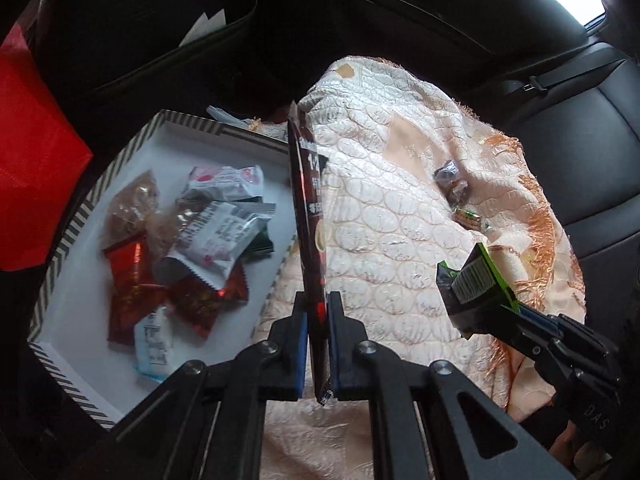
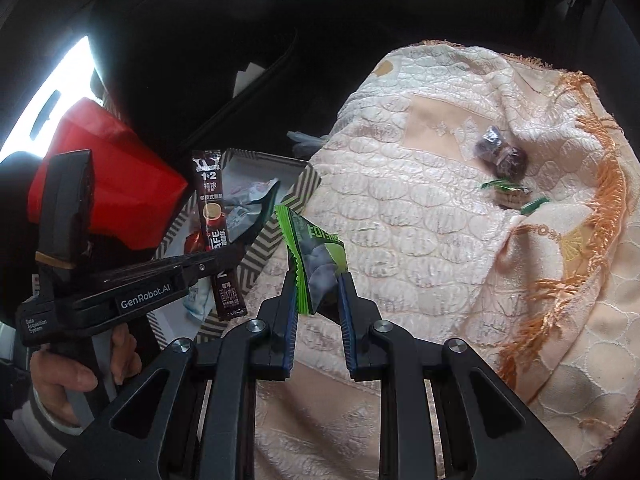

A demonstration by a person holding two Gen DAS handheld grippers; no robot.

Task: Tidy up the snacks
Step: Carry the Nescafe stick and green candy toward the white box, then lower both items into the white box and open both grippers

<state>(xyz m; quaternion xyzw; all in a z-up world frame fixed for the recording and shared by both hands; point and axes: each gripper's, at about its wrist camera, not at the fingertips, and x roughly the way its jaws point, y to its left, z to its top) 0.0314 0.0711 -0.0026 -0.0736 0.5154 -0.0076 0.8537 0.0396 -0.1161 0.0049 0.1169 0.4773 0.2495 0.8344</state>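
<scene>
My left gripper (image 1: pixel 318 308) is shut on a long dark brown coffee stick packet (image 1: pixel 308 216) and holds it upright by the right rim of the striped white box (image 1: pixel 76 308); the packet also shows in the right wrist view (image 2: pixel 218 232). The box holds several wrapped snacks (image 1: pixel 192 248). My right gripper (image 2: pixel 318 292) is shut on a green and black snack packet (image 2: pixel 318 256), held above the cream cloth (image 2: pixel 420 240); this packet also shows in the left wrist view (image 1: pixel 472 284). Dark wrapped candies (image 2: pixel 502 158) and a green-wrapped biscuit (image 2: pixel 512 196) lie on the cloth.
A red bag (image 1: pixel 28 168) stands left of the box. Black car seats (image 1: pixel 580 120) and a seat-back pocket (image 1: pixel 180 40) surround the cloth. The cloth has orange fringe (image 2: pixel 600 200) on its right edge.
</scene>
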